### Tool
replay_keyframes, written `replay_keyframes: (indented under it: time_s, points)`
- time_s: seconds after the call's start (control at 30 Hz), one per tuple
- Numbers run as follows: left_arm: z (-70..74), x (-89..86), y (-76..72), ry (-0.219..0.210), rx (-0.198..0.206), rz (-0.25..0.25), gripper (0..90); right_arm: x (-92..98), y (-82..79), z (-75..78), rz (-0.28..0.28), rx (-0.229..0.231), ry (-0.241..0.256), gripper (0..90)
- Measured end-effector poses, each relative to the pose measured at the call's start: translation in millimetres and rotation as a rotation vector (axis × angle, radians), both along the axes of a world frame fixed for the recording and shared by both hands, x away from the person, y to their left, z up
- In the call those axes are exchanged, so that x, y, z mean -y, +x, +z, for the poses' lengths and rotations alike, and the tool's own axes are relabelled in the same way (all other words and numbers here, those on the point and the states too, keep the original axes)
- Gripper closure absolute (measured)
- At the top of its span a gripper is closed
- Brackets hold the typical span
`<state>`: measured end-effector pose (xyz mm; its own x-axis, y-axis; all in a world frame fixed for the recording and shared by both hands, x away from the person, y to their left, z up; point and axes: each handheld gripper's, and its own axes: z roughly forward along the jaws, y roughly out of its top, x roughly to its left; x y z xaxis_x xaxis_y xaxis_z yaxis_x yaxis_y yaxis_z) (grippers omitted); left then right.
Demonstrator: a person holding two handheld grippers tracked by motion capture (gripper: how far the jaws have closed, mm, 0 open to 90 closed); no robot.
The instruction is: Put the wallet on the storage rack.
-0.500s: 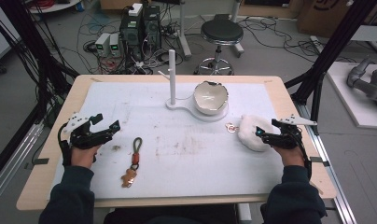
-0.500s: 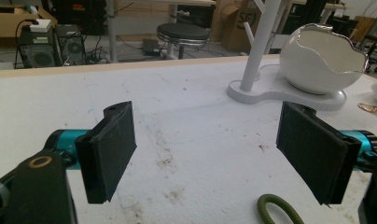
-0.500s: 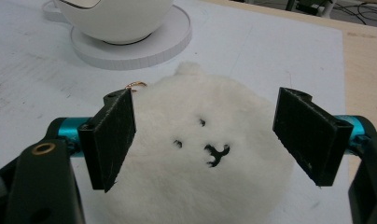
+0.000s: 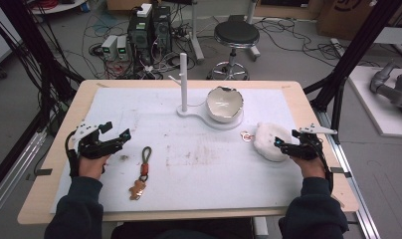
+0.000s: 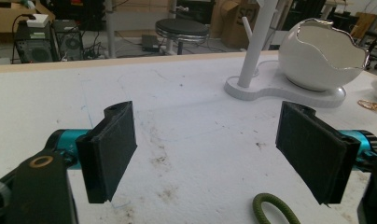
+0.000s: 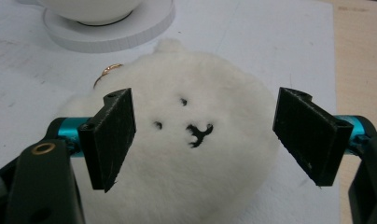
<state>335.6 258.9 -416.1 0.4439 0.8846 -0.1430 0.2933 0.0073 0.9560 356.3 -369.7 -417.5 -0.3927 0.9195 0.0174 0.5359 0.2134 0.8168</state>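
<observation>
A white plush charm (image 6: 186, 154) with a stitched black face lies at the right edge of the table's white mat (image 4: 204, 164), a gold ring (image 6: 108, 72) at its far side, as the right gripper (image 6: 203, 140) closes in on it. The jaws stand wide apart, 1 on either side of the plush, and nothing is held yet. Compared with the high view half a second ago, the right gripper has edged slightly forward so that its tips now reach over the plush's near edge (image 4: 269, 142); the plush itself has not moved. That reads as the final approach before a grasp: the next step would likely be to lower and close on the soft body, which should compress easily.

Just beyond the plush stands a white stand (image 4: 209, 117) bearing a broken-egg-shaped bowl (image 4: 224, 103) and an upright post with a side peg (image 4: 183, 74), a likely hanging place for the ring, though that is a judgement.

On the left side of the mat a second keychain (image 4: 142, 172), with an olive-green cord loop (image 5: 275, 210) and a small brown figure, lies near the left gripper (image 4: 112, 139). That gripper's jaws are also spread open and empty, hovering over stained mat with the loop just ahead of them; its position matches the earlier picture. Beyond the table, a black stool (image 4: 236, 35) and computer boxes (image 4: 149, 30) sit on the floor.
</observation>
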Motion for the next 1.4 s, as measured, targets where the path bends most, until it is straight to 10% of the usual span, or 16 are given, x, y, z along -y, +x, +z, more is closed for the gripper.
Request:
replay_keyframes:
  time_s: [0.37, 0.77, 1.17, 1.4]
  points:
    - [-1.0, 3.9, -0.3, 0.01, -0.009, -0.013, 20.4, -5.1, 23.8, -21.7, -0.03, -0.106, -0.087, 21.0]
    - [-2.2, 7.5, -0.8, 0.022, -0.016, -0.026, 20.6, 4.7, 33.8, -32.0, -0.019, -0.2, 0.008, 20.9]
    - [-2.4, 7.7, -0.8, 0.025, -0.025, -0.025, 20.9, 16.5, 27.7, -23.8, -0.012, -0.222, 0.059, 72.1]
    - [-1.7, 7.9, -0.8, 0.02, -0.024, -0.028, 21.5, 12.2, 21.3, -16.3, 0.057, -0.184, 0.105, 81.7]
